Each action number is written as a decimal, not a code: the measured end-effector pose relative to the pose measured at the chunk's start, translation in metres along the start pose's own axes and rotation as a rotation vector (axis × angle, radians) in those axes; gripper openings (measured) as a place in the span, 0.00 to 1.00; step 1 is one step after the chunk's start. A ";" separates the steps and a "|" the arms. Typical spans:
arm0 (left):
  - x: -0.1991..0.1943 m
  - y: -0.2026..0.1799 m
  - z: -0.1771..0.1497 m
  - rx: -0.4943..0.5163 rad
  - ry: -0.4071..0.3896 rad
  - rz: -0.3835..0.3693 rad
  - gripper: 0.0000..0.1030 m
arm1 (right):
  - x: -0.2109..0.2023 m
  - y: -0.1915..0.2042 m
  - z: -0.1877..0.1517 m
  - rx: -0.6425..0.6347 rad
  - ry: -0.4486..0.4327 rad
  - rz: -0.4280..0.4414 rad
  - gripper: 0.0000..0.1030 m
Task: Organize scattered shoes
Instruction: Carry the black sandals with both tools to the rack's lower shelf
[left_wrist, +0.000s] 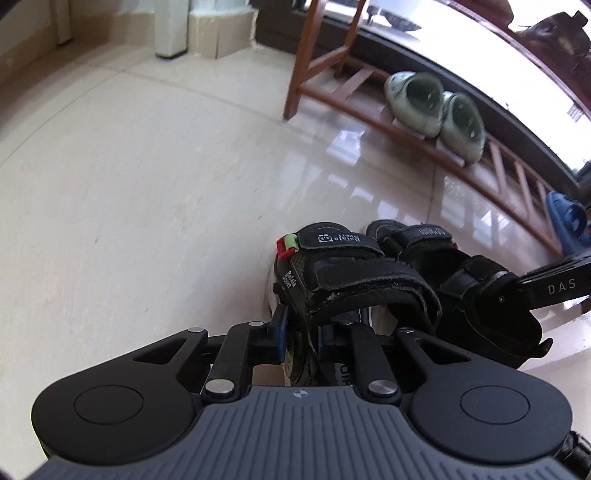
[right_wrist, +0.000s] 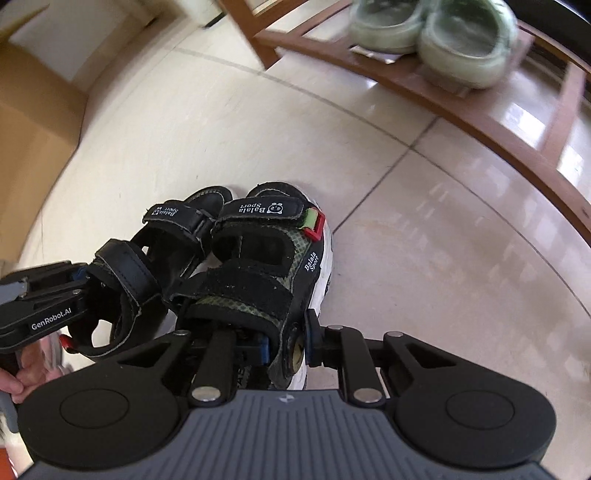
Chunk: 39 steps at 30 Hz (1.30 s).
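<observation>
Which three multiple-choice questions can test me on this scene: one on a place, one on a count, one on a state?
1. Where do the green clogs stand?
A. on the floor
B. on the wooden rack
C. in a box
2. How many green clogs are there?
A. one
B. two
C. four
3. How is the right gripper?
A. wide open
B. out of view
C. shut on a black sandal

Key: B, they rest on its low slats; B, one pair stands side by side; C, its pads press the sandal's heel.
</observation>
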<state>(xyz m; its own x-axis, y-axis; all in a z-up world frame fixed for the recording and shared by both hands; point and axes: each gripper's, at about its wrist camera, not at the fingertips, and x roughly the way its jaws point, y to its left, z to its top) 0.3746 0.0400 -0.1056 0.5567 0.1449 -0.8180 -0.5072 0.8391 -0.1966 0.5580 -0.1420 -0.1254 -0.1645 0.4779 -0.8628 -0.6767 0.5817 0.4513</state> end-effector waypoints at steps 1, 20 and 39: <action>-0.001 -0.003 0.004 0.010 -0.004 -0.009 0.16 | -0.006 -0.003 -0.001 0.017 -0.015 0.003 0.18; 0.036 -0.173 0.085 0.358 -0.085 -0.185 0.16 | -0.108 -0.095 -0.044 0.299 -0.308 -0.091 0.19; 0.130 -0.241 0.117 0.297 -0.115 -0.192 0.16 | -0.106 -0.191 -0.032 0.525 -0.591 -0.226 0.21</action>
<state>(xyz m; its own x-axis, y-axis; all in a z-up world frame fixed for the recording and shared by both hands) 0.6461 -0.0824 -0.1014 0.7020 0.0143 -0.7120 -0.1827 0.9700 -0.1607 0.6817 -0.3247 -0.1273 0.4396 0.4944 -0.7499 -0.2002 0.8678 0.4548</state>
